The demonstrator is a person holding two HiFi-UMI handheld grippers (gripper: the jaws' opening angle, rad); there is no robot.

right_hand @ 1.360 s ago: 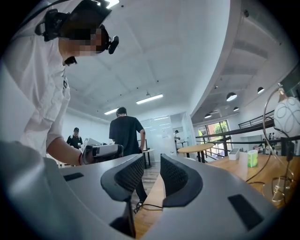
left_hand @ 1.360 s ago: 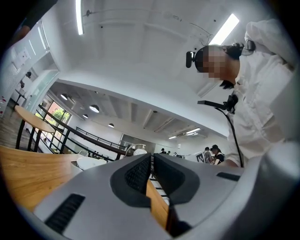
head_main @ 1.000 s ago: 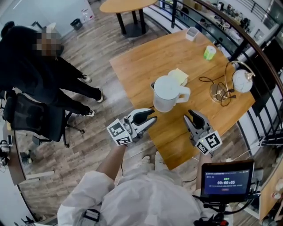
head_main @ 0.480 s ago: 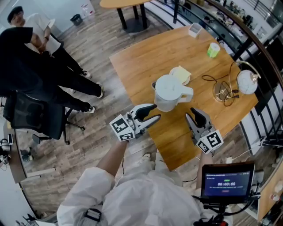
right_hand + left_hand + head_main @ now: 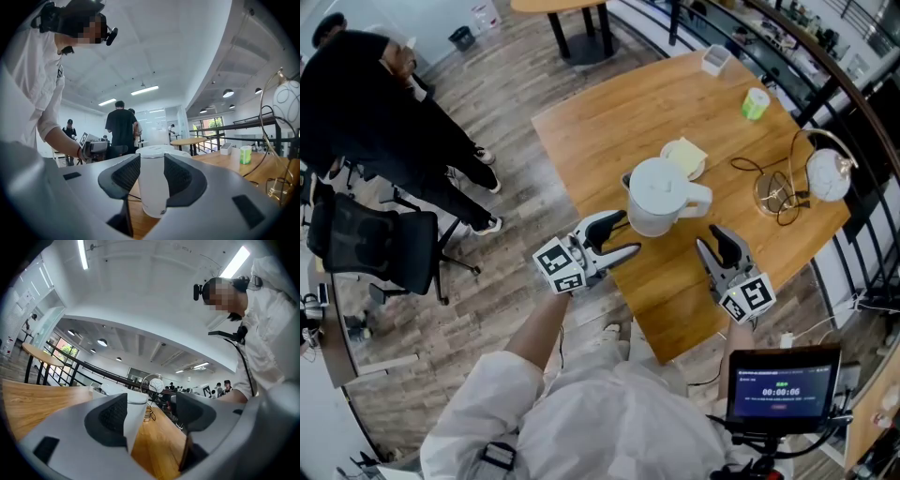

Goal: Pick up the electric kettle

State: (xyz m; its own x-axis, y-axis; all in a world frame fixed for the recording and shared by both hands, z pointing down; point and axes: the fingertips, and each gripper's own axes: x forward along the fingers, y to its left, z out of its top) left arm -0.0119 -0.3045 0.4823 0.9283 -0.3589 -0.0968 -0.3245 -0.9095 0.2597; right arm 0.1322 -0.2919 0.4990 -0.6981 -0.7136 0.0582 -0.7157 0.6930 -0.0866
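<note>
Head view: wooden table [image 5: 600, 122] on a plank floor [image 5: 511, 281], black railing [image 5: 825, 89] along its far side. White electric kettle [image 5: 656, 195] upright mid-table. Left gripper [image 5: 623, 234] and right gripper [image 5: 712, 241] sit just short of it, either side. Both jaws have just been opening, apart, nothing between them.

The only thing I can read is the timer on the screen [image 5: 783, 386] mounted low in front of me: it looks like 00:00:06. Its smaller lines are illegible.
</note>
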